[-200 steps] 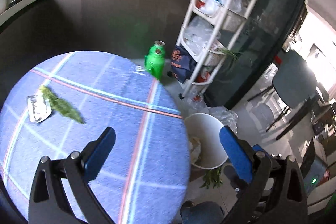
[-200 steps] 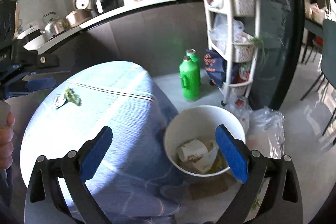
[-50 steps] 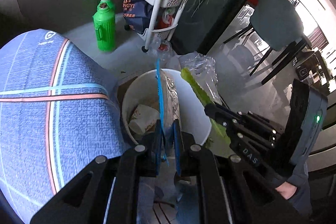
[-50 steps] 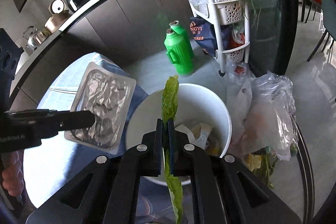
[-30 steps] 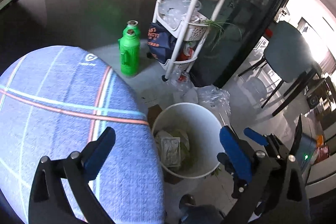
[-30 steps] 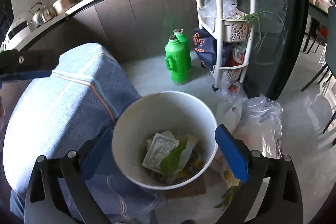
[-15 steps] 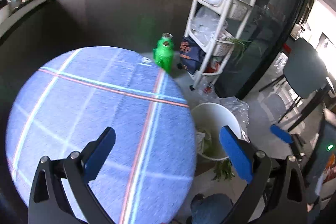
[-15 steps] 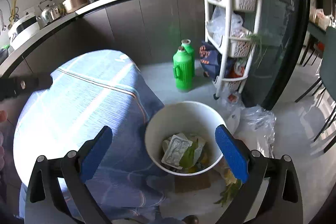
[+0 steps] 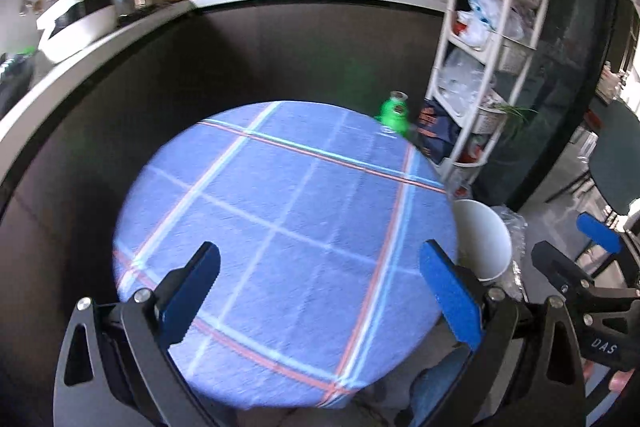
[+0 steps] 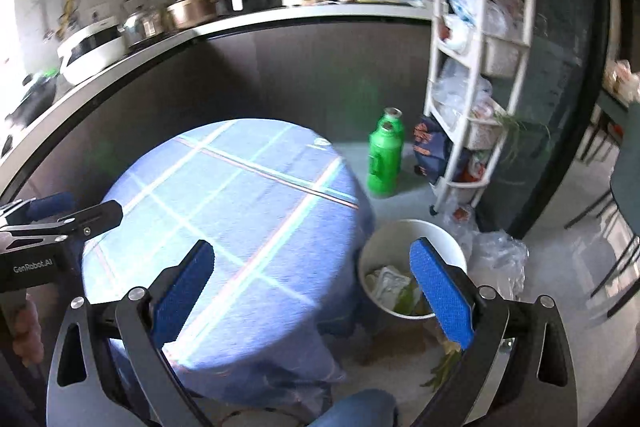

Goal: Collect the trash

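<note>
Left gripper [image 9: 320, 287]: fingers [image 9: 192, 291] spread wide, nothing between the blue pads, hovering over the round surface [image 9: 288, 219] with its blue plaid cloth. No trash visible on the cloth in either view.

Right gripper [image 10: 310, 285]: fingers [image 10: 440, 291] also released and holding nothing, hanging above the near edge of the surface, with the right-hand pad overlapping the white trash bucket [image 10: 396, 235] in the right wrist view. The bucket stands on the floor just beside the surface, on its right. Inside it: a silvery blister tray [image 10: 386, 283] and a green leaf [image 10: 404, 301] on top of other scraps. More green stems [image 10: 444, 363] lie on the floor beside the bucket's base, outside it. Crumpled clear plastic bag [image 10: 496, 259] on the floor right of the bucket.

Each gripper shows at the edge of the other's view, and a hand [image 10: 26, 331] grips the left one's handle.

Further out: two green bottles [image 10: 384, 157] upright on the floor behind the surface, next to a white tiered rack [image 10: 480, 75] stuffed with bags. Dark kitchen counter [image 10: 248, 23] along the back with kettle, pot, air fryer and microwave.
</note>
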The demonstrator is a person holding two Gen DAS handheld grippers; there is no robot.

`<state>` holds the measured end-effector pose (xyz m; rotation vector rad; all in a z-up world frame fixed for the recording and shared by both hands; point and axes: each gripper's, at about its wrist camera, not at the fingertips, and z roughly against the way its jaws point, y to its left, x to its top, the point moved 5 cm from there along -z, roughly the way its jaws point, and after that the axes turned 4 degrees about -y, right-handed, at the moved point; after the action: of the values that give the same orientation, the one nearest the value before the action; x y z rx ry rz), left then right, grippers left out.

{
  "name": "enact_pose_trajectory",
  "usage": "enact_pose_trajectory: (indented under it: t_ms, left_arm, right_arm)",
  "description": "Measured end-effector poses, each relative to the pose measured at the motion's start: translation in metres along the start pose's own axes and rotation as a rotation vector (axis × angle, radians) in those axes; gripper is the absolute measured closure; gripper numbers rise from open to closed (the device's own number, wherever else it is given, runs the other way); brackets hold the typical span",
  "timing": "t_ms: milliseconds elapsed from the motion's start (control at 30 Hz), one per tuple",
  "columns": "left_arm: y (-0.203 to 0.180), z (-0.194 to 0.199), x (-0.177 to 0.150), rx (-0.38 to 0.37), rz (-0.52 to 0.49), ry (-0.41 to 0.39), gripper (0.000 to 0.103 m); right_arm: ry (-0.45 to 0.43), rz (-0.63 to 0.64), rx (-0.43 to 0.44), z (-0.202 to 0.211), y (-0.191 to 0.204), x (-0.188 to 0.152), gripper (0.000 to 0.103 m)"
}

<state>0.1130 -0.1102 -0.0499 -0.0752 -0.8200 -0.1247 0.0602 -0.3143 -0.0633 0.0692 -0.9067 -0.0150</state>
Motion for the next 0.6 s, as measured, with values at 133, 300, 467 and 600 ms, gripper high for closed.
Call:
enact_pose_trajectory:
  t_ms: [133, 300, 467, 600]
  left_arm:
    - [0.035, 0.024, -0.008, 0.063, 0.027, -0.019, 0.004]
    - [0.074, 0.046, -0.018, 0.113, 0.077, -0.042, 0.004]
    - [0.099, 0.058, -0.023, 0.145, 0.106, -0.058, 0.004]
    - [0.109, 0.062, -0.024, 0.153, 0.115, -0.062, 0.004]
  right_arm:
    - [-0.001, 0.025, -0.013, 0.009, 0.03, 0.006, 0.009]
    - [-0.014, 0.072, -0.021, 0.018, 0.063, 0.014, 0.009]
    - [-0.033, 0.1, -0.028, 0.023, 0.088, 0.023, 0.009]
    - [-0.044, 0.118, -0.028, 0.026, 0.103, 0.028, 0.009]
